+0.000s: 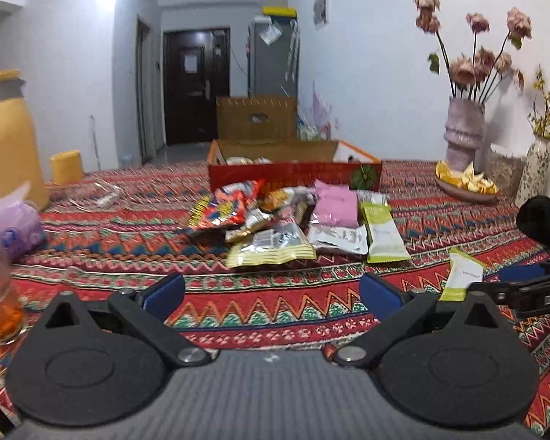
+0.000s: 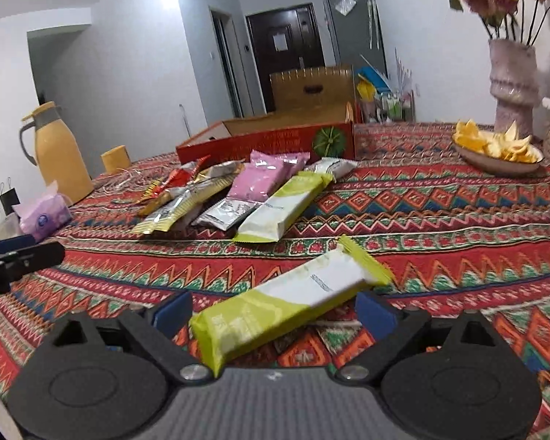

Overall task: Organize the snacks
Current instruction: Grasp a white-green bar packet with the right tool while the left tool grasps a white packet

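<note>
Snack sorting barely begun

Nearest, the right gripper (image 2: 274, 310) gapes wide around a loose green bar (image 2: 275, 304), unclamped; the left gripper (image 1: 272, 295) is wide open, empty. Beyond, the snack pile (image 2: 234, 194) waits before the red box (image 2: 275, 141); only the left view shows packets inside.

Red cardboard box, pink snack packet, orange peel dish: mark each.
Red cardboard box (image 2: 275, 143), right wrist view, front wall.
Pink snack packet (image 2: 262, 178), right wrist view, packet middle.
Orange peel dish (image 2: 495, 166), right wrist view, front rim.
</note>
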`<action>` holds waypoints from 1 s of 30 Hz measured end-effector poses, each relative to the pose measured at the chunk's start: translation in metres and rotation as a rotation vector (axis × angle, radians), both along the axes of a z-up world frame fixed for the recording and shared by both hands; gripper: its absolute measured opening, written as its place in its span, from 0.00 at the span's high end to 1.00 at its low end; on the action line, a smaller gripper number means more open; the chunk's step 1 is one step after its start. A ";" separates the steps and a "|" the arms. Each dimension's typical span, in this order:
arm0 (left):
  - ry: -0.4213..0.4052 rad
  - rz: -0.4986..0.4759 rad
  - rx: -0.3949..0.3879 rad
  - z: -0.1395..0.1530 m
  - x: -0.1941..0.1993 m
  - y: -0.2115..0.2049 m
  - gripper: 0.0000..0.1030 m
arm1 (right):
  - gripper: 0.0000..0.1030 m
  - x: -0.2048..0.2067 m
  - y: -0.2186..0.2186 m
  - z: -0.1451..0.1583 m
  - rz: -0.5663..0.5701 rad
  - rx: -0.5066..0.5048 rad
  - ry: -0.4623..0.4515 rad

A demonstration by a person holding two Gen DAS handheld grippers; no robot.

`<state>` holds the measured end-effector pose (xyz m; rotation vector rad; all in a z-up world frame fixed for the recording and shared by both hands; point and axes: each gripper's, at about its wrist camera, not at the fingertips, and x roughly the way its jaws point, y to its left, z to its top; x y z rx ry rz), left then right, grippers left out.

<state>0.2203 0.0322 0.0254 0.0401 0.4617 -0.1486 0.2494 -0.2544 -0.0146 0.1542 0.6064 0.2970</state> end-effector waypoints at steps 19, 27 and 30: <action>0.179 0.104 -0.384 -0.032 0.195 0.034 0.19 | 0.43 0.084 0.031 -0.020 0.056 -0.202 0.019; 0.221 0.217 -0.407 -0.034 0.192 0.042 0.34 | 0.61 0.083 0.026 -0.019 0.042 -0.213 0.009; 0.251 0.284 -0.446 -0.035 0.185 0.045 0.31 | 0.61 0.078 0.023 -0.018 0.019 -0.227 0.006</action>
